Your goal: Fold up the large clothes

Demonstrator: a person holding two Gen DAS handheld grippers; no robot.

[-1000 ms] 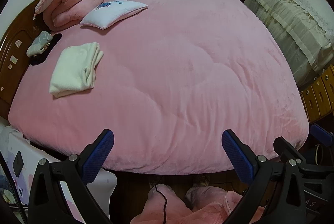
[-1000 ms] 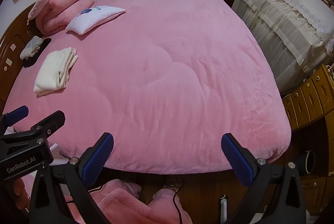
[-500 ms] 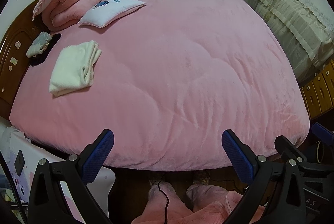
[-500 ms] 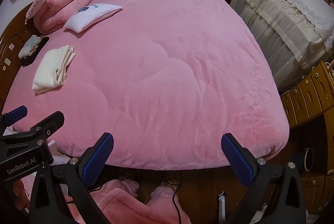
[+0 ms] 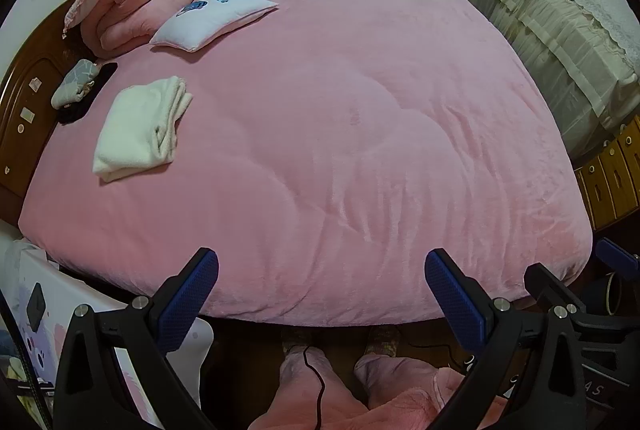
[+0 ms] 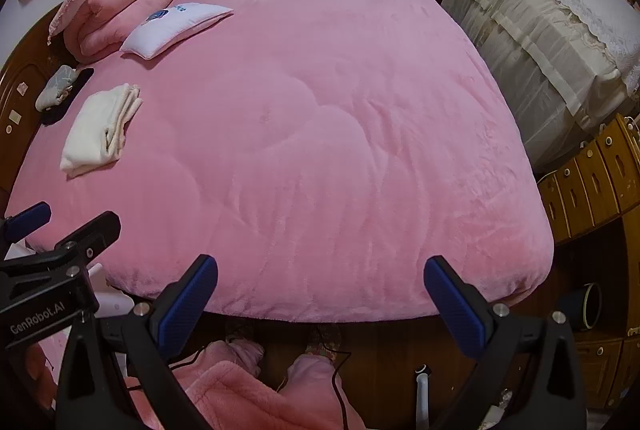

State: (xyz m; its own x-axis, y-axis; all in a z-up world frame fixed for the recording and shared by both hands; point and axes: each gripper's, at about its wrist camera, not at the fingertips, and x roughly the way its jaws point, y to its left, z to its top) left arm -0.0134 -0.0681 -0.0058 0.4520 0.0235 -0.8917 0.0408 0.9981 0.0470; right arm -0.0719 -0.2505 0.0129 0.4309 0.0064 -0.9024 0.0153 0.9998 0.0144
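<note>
left wrist view:
left gripper [image 5: 320, 294]: spread wide, nothing between the blue pads, hanging over the near edge of the bed
bed [image 5: 520, 250]: pink quilt across the whole top, shallow creases toward the near right
folded garment [image 5: 140, 127]: cream, already folded, lying flat near the left edge, well apart from the gripper
pillow [image 5: 212, 19]: white with a blue print, far left corner, touching the rolled pink blanket [image 5: 132, 1]
grey cloth bundle [image 5: 74, 83]: against the wooden headboard [image 5: 24, 101], just beyond the folded garment
right gripper [image 5: 616, 256]: only part of it at the right border

right wrist view:
right gripper [image 6: 320, 300]: also wide apart, holding nothing, over the near bed [image 6: 500, 250] edge
folded garment [image 6: 100, 129]: same spot at far left, flat on the quilt
pillow [image 6: 176, 27]: beyond it, by the pink blanket [image 6: 112, 9]
left gripper [image 6: 28, 216]: at the left border, off the bed's corner
drawers [image 6: 588, 173]: wooden, right of the bed
</note>
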